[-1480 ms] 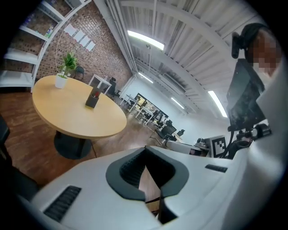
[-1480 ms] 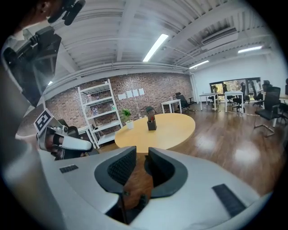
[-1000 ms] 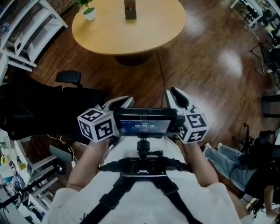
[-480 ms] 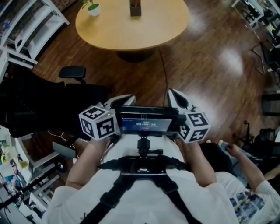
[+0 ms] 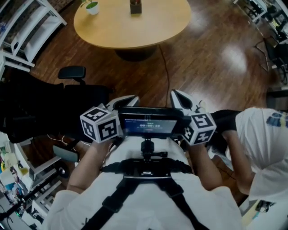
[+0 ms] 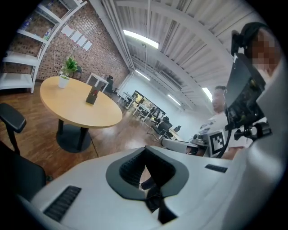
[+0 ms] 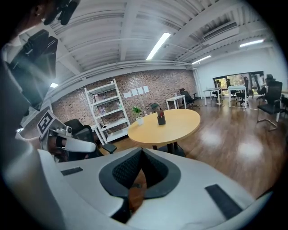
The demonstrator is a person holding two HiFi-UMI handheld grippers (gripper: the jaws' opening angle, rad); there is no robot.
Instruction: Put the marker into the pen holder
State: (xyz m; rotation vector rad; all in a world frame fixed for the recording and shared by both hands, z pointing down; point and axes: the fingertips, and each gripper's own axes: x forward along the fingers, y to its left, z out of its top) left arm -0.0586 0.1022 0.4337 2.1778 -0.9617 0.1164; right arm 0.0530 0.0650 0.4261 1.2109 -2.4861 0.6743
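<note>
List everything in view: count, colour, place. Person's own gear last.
table: one, light wood, round, top of head view
pen holder: one, dark, on the table
potted plant: one, green in white pot, on the table, left of pen holder
shelving rack: one, white, upper left
office chair: one, black, left of centre
floor: dark glossy wood
second person: one, white top, right edge
screen: one, black, on the chest rig between the grippers
left gripper: one, white, shut, empty
right gripper: one, white, shut, empty
</note>
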